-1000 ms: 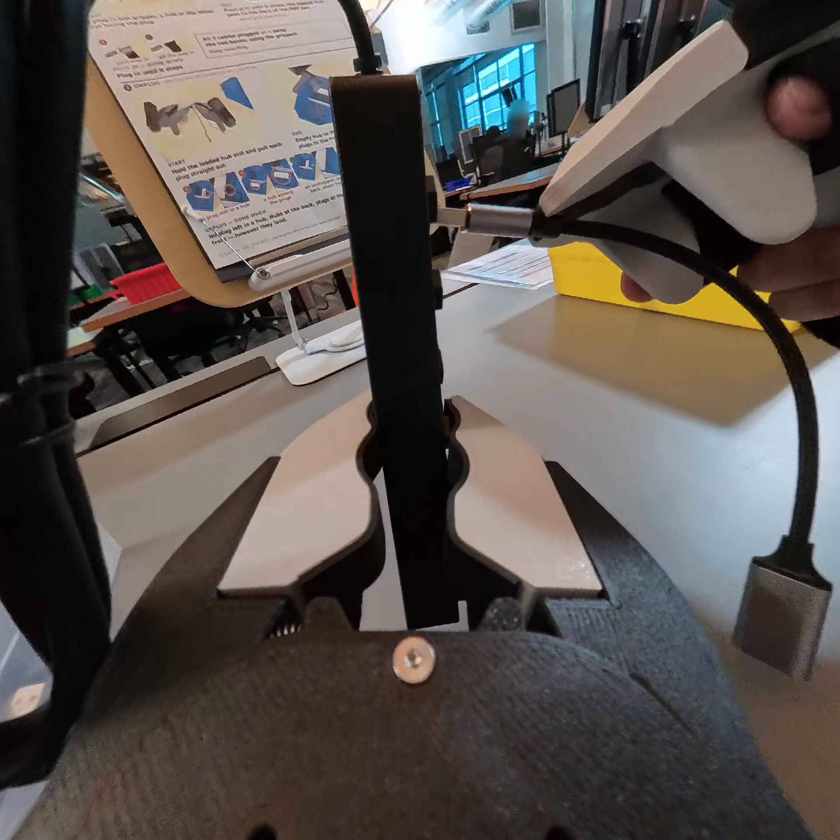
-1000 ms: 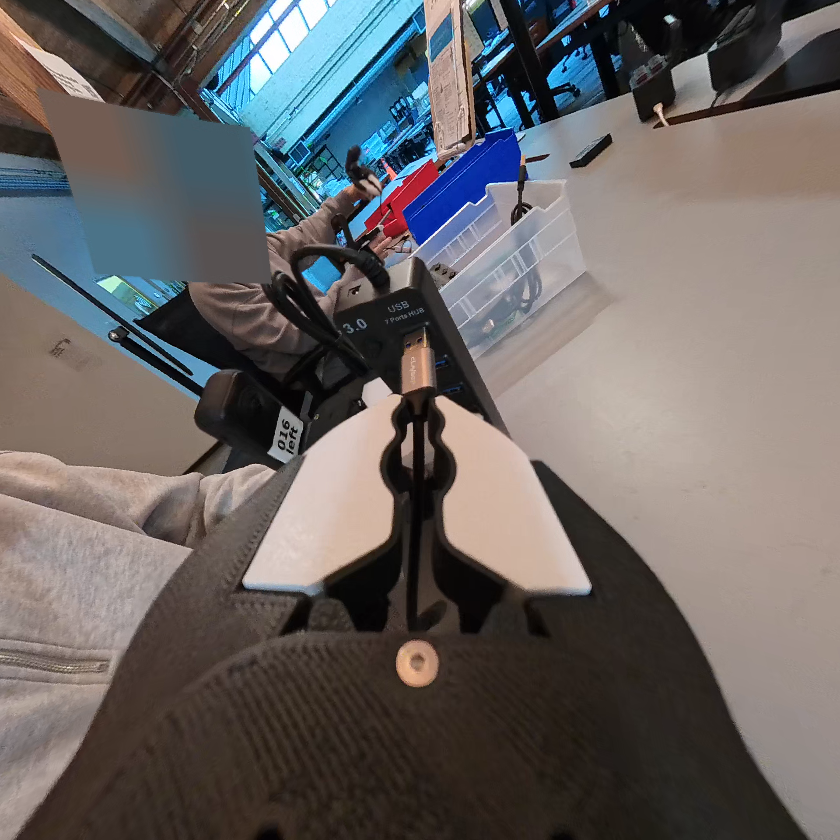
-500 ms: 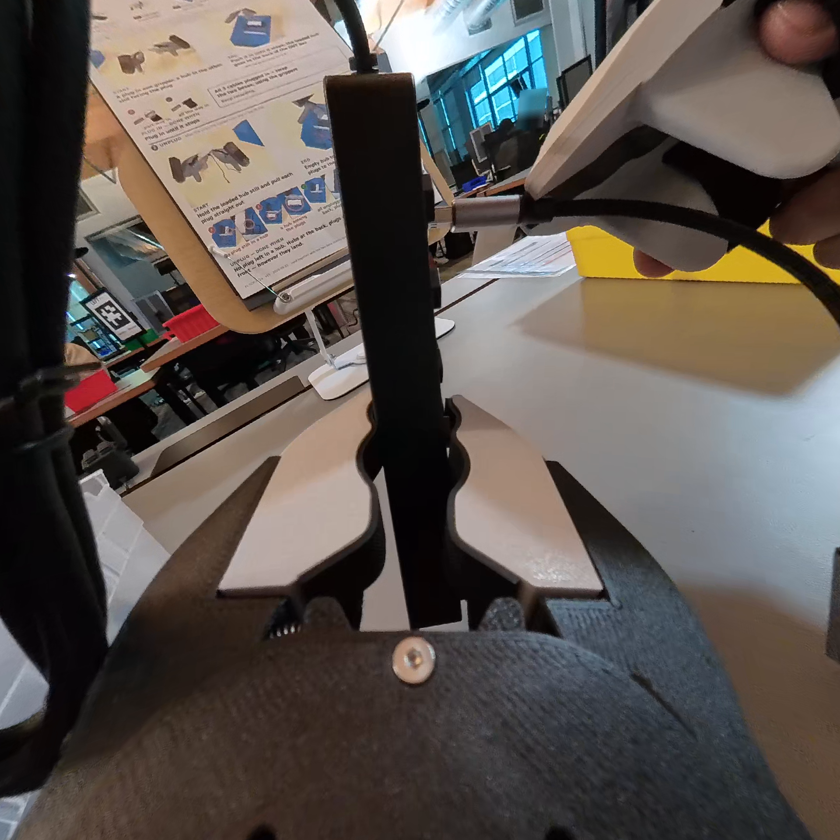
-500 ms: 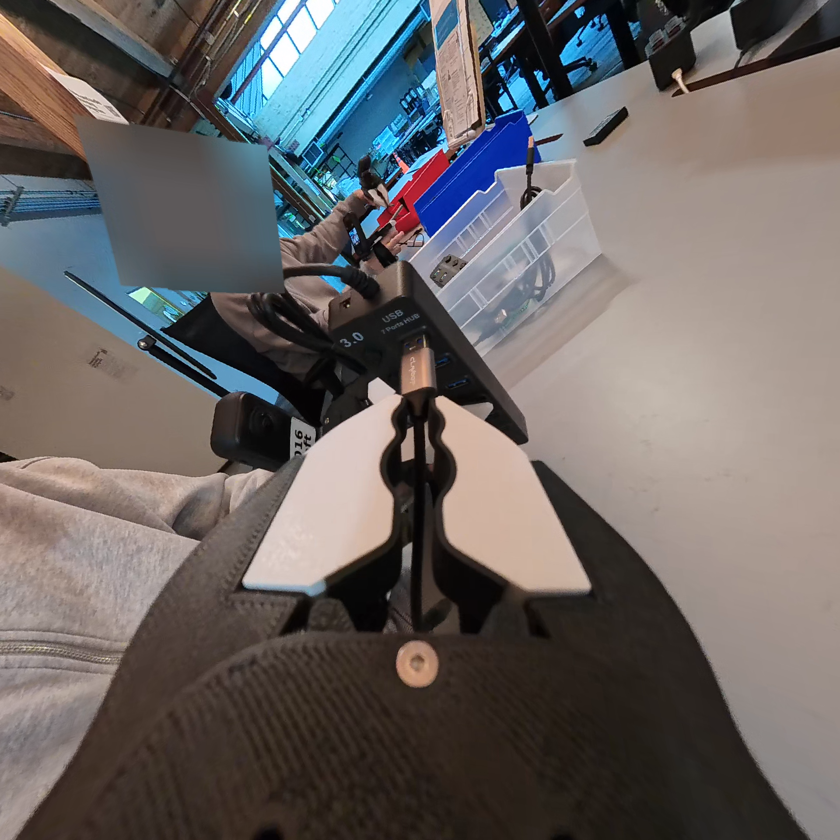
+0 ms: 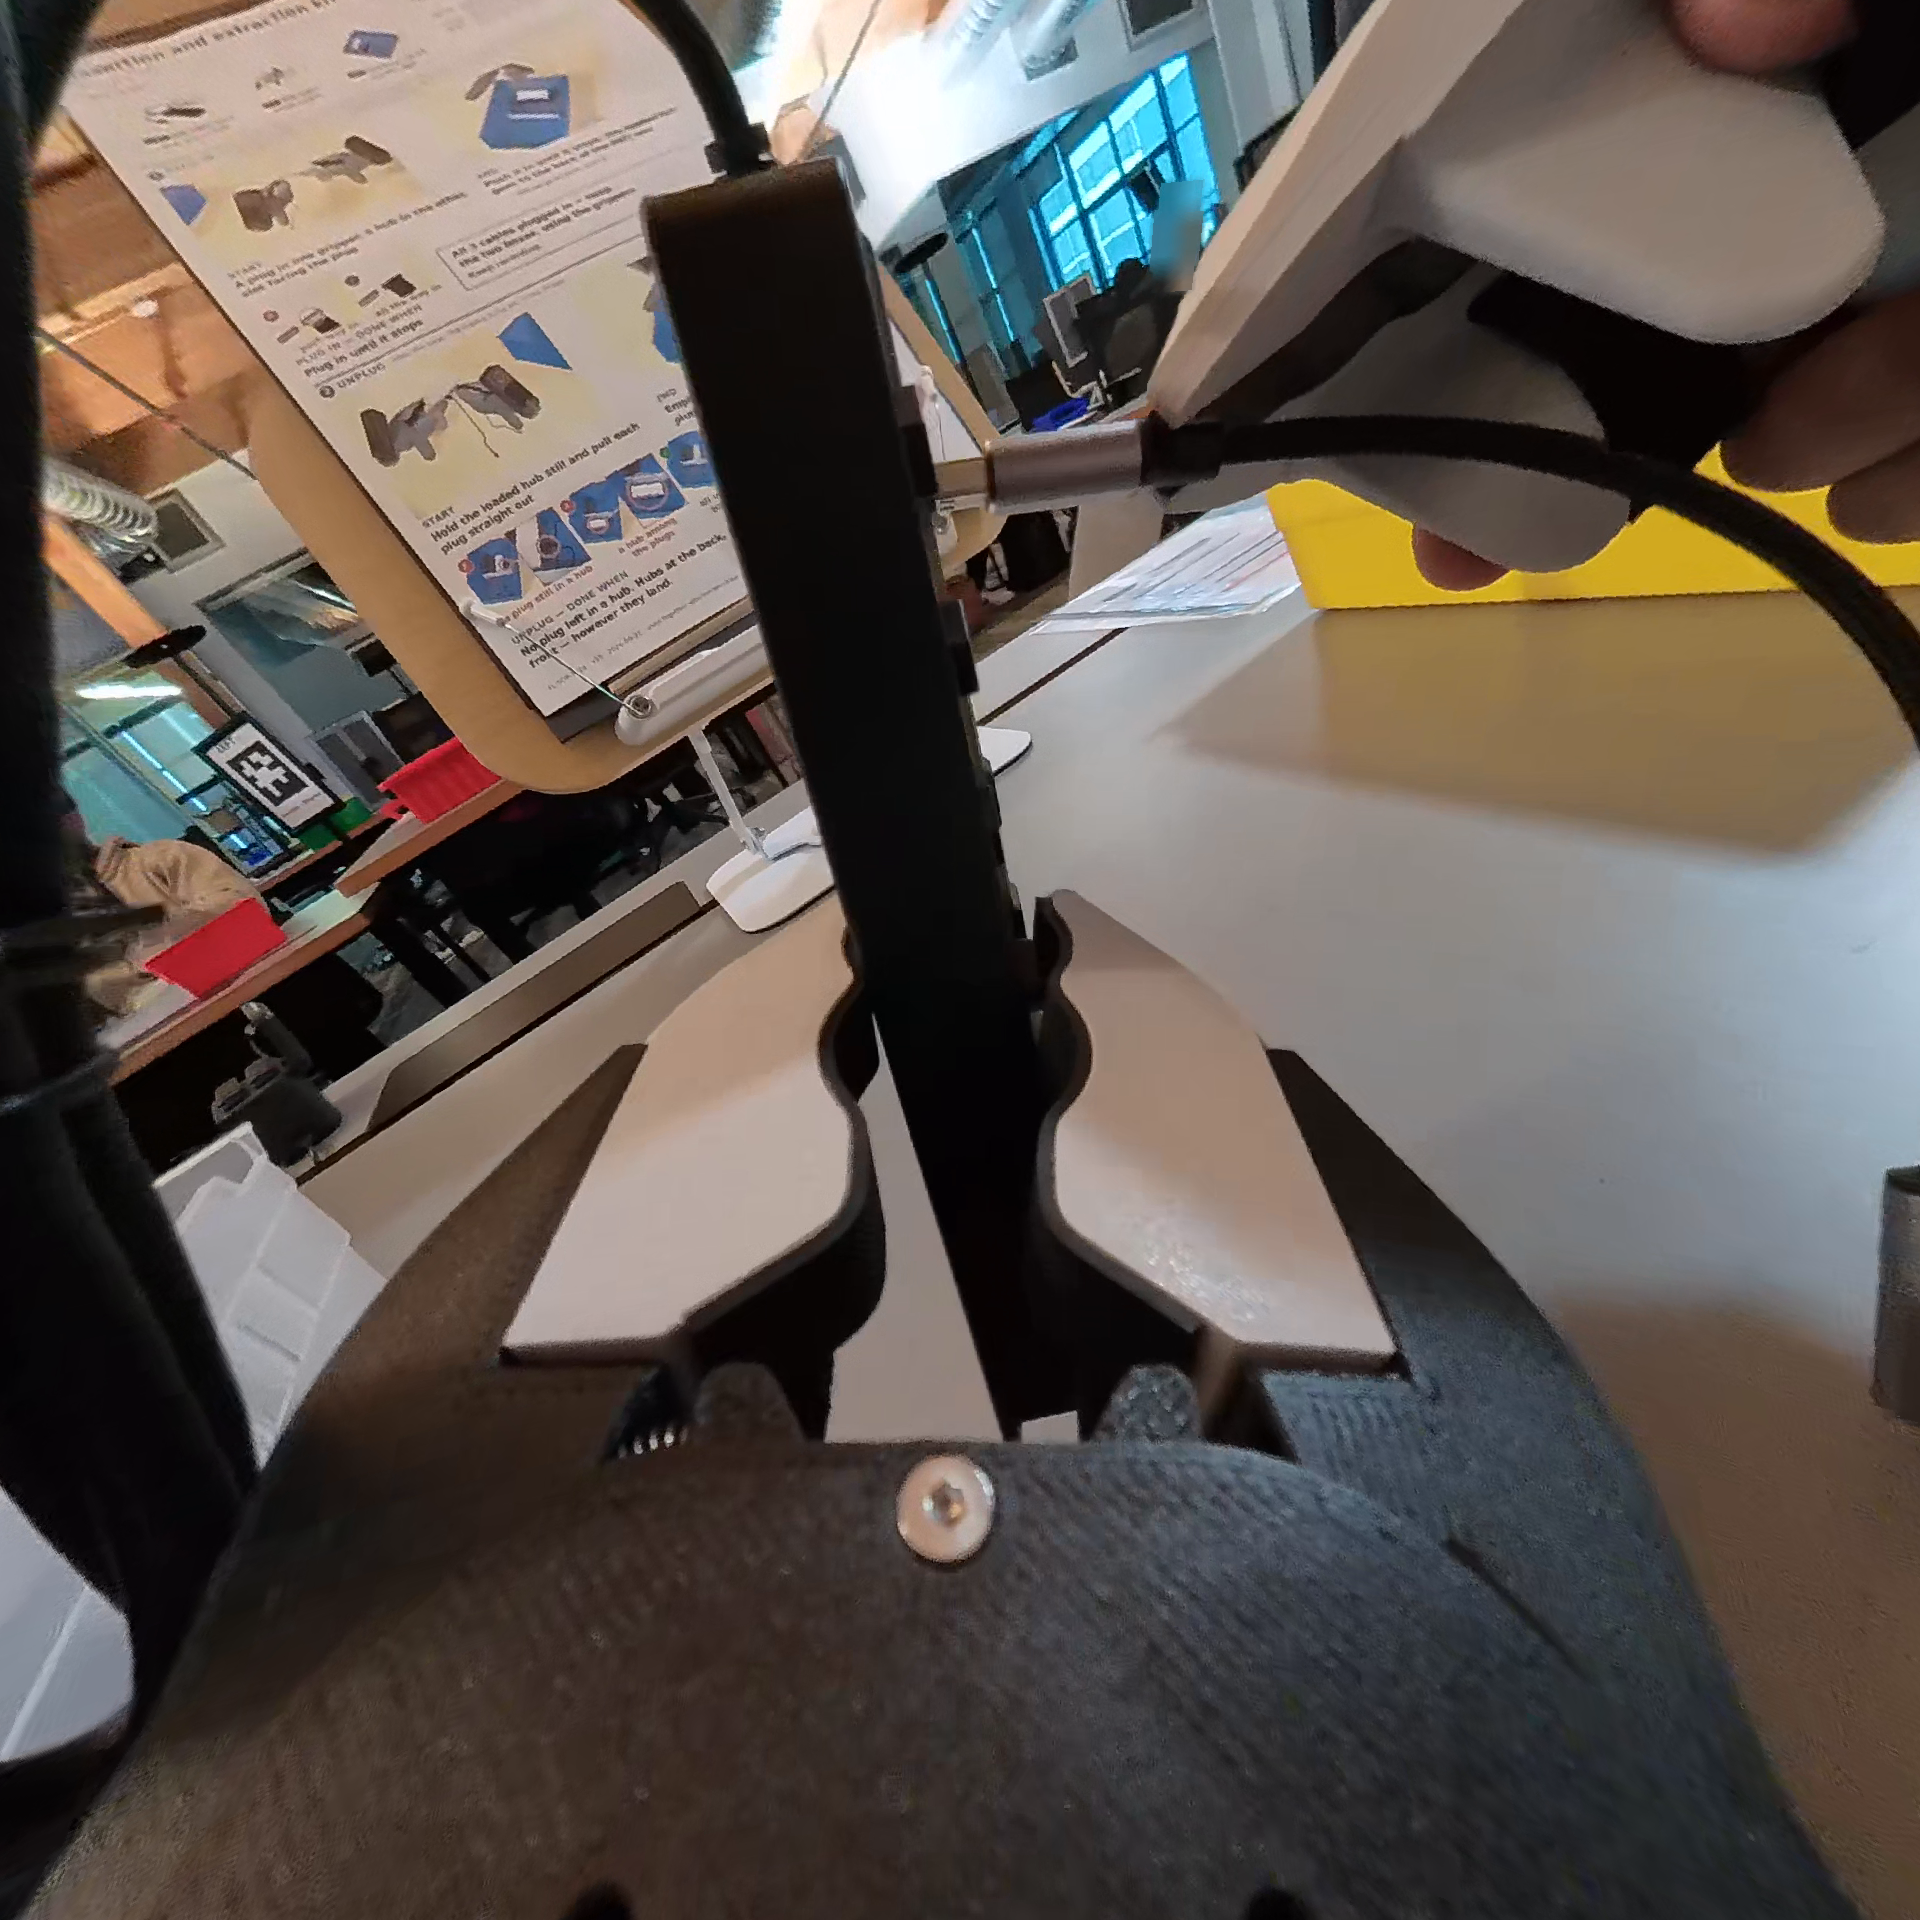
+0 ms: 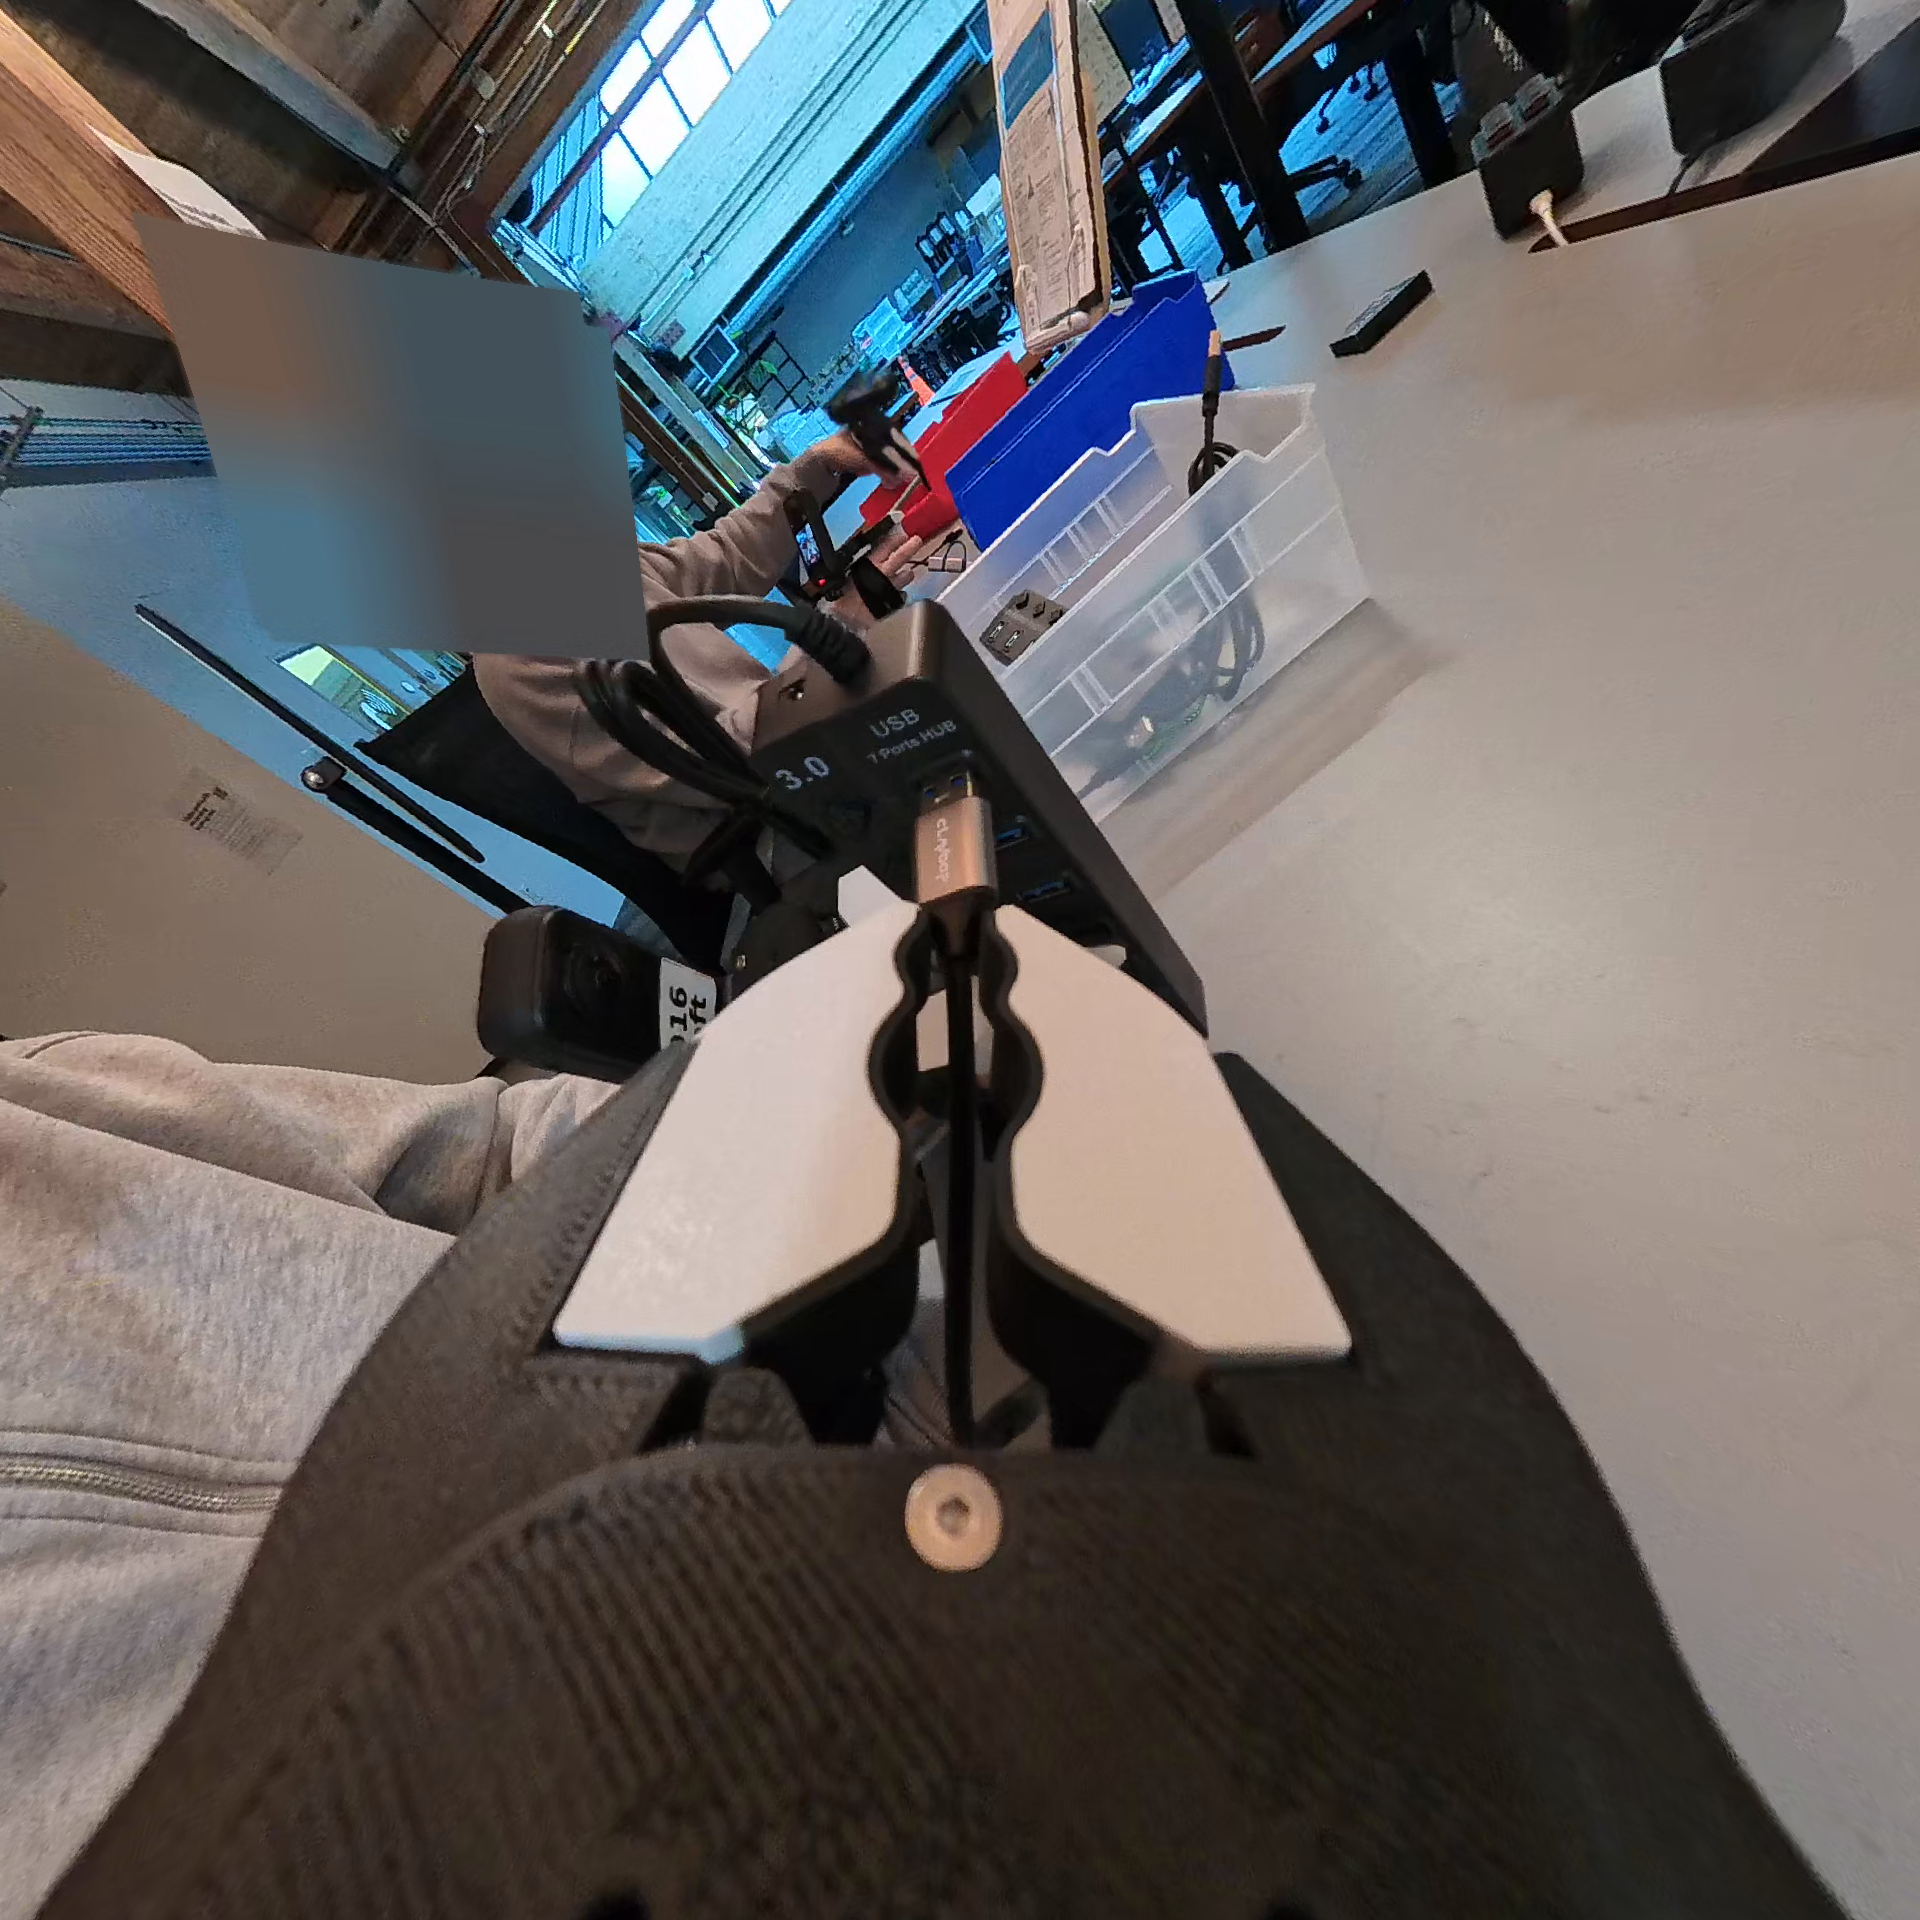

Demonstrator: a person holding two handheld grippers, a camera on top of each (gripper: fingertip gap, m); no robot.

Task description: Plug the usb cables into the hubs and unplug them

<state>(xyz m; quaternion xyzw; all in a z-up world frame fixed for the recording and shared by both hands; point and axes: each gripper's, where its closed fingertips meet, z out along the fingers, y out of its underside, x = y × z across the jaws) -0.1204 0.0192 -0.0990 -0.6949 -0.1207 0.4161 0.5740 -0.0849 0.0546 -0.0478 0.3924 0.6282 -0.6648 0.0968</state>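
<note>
The black hub [image 5: 831, 644] is standing on end between the fingers of the left gripper [image 5: 951, 1039], which is clamping its lower part, so the slab is rising straight ahead of that tool with its port face turned toward the tool's right. Going into that face near the top is the metal plug [image 5: 1060, 473] of a black braided usb cable [image 5: 1558, 468]. In the right wrist view the same plug [image 6: 951, 842] is sitting just ahead of the fingertips of the right gripper [image 6: 956, 935], its blue-tongued tip meeting the topmost port of the hub [image 6: 935, 748]; the jaws are pinched nearly together on the cable just behind the plug's shell.

The step in hand looks like an insertion or a withdrawal at that top port. A band of bare metal is still showing between shell and hub, so the plug is not seated fully; which way it is travelling cannot be judged from here. Either way, the next move is calling for a straight push or pull along the plug's axis while the left gripper is keeping the hub from tilting.

The hub is matte and slim, with more blue ports empty below the occupied one and its own bundled lead leaving the top end. The cable's far connector [image 5: 1896, 1288] is hanging low at the left tool's right, above the pale table [image 5: 1455, 987]. A clear bin [image 6: 1195, 582] is lying beyond the hub.
</note>
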